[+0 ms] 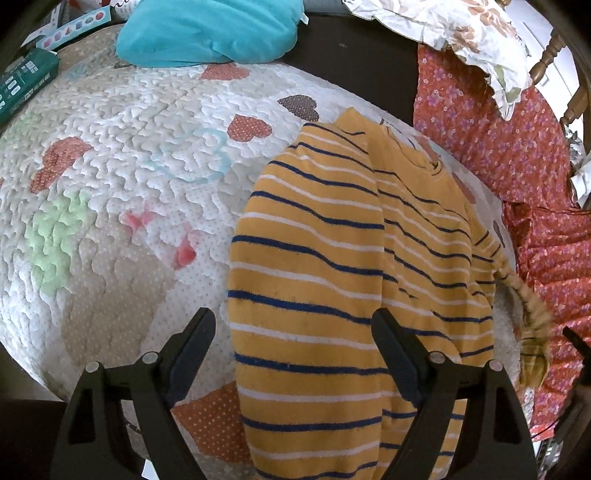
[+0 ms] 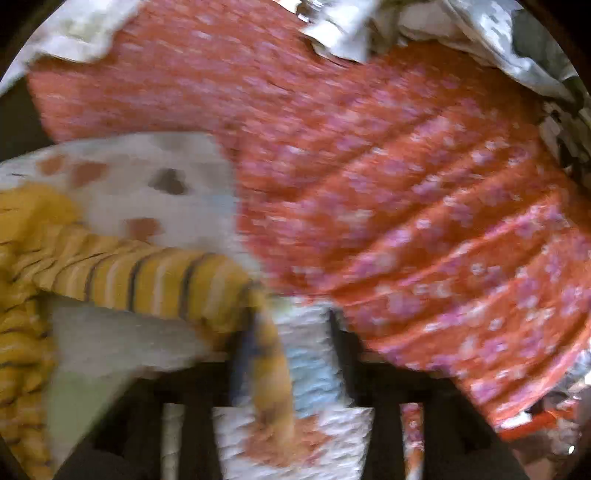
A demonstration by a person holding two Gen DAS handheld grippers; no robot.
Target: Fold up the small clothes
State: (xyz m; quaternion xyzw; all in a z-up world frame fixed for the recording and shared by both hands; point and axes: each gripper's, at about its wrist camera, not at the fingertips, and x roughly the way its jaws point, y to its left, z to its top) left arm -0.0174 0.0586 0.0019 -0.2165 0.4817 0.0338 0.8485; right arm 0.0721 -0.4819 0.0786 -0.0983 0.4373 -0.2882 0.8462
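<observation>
A small yellow sweater [image 1: 332,266] with blue and white stripes lies on the white quilt [image 1: 129,155], its left part folded over the body. My left gripper [image 1: 293,325] is open just above its lower half and holds nothing. The sweater's right sleeve [image 1: 524,295] stretches out to the right. In the blurred right wrist view that sleeve [image 2: 177,280] runs across, and its cuff [image 2: 269,354] hangs between my right gripper's fingers [image 2: 288,332], which stand apart around it.
An orange floral garment [image 1: 517,155] lies right of the sweater, also filling the right wrist view [image 2: 406,184]. A teal cushion [image 1: 207,33], boxes [image 1: 22,81] and a floral white cloth [image 1: 461,37] sit at the far side.
</observation>
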